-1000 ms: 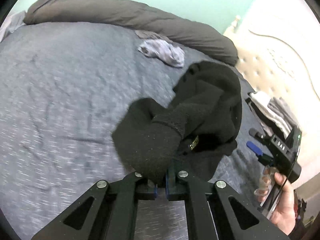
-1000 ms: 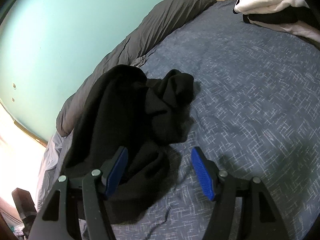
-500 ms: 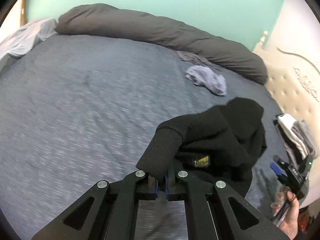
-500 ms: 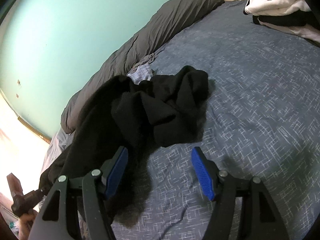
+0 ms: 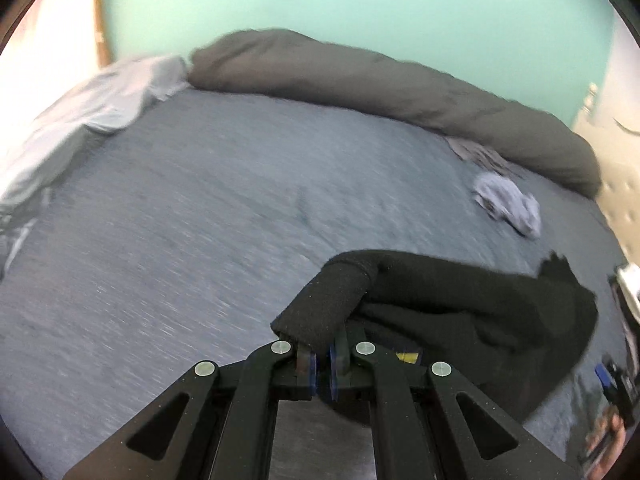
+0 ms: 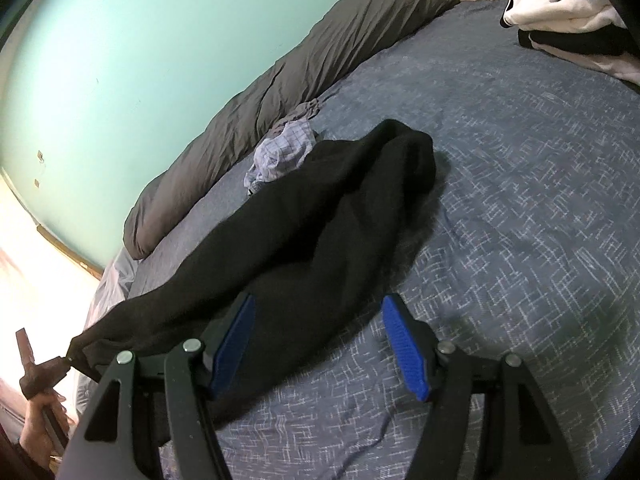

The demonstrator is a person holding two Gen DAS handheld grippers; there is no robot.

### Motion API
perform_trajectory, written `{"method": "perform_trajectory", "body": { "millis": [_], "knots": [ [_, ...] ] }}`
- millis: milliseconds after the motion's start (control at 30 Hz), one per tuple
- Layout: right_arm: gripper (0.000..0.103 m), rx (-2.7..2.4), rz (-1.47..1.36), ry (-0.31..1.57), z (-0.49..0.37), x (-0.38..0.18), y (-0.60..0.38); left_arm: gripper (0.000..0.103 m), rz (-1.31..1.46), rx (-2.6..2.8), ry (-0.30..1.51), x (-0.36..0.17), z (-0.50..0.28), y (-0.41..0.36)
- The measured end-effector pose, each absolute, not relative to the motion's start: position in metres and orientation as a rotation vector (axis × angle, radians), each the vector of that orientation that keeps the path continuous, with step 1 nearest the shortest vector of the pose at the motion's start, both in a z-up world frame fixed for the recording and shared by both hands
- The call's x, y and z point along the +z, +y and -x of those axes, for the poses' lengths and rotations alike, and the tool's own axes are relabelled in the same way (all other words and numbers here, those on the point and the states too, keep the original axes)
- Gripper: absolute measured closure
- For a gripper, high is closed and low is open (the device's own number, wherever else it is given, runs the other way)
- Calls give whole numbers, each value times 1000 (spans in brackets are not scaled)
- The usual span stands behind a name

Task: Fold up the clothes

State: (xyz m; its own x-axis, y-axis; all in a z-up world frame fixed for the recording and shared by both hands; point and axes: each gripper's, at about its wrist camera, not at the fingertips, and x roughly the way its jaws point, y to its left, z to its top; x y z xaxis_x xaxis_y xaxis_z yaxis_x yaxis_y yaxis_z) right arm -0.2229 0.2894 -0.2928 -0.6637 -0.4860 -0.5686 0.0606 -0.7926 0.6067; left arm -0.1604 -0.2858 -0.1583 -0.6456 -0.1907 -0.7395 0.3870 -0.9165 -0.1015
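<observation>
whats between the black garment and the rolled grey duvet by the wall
A small crumpled checked cloth lies there, touching the black garment near the rolled grey duvet; clearest in the right wrist view.

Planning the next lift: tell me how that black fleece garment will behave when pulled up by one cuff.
The black fleece garment is probably floppy: it sags from the cuff clamped in the left gripper. Likely light, since that one pinch stretches it out. Its fuzzy pile should resist slipping.

A bed [image 6: 520,200] with a blue-grey flecked cover carries a black garment [image 6: 320,220] stretched across it; a small checked cloth [image 6: 284,152] lies just beside it; a rolled grey duvet [image 6: 300,68] lines the far edge; folded clothes [image 6: 568,28] sit near the headboard.
</observation>
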Motion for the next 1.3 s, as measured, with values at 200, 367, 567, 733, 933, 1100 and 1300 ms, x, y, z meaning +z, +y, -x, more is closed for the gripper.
{"method": "perform_trajectory", "body": {
  "millis": [200, 367, 567, 733, 933, 1100, 1300],
  "knots": [
    [36, -2481, -1092, -786, 223, -294, 286, 100, -1087, -2467, 387, -159, 170, -321],
    [36, -2470, -1110, -783, 225, -297, 284, 98, -1246, -2457, 352, -192, 178, -298],
    [36, -2450, -1144, -799, 226, -301, 283, 68, -1279, -2393, 432, -211, 156, -307],
    [36, -2448, -1143, -812, 224, -299, 285, 65, -1256, -2335, 525, -217, 123, -328],
    [36, -2441, -1140, -801, 222, -297, 282, 55, -1375, -2388, 600, -246, 103, -307],
    [36, -2445, -1138, -798, 222, -296, 281, 54, -1436, -2385, 722, -280, 102, -280],
    [36, -2441, -1147, -800, 225, -298, 278, 54, -1439, -2385, 853, -306, 106, -268]
  ]
}}
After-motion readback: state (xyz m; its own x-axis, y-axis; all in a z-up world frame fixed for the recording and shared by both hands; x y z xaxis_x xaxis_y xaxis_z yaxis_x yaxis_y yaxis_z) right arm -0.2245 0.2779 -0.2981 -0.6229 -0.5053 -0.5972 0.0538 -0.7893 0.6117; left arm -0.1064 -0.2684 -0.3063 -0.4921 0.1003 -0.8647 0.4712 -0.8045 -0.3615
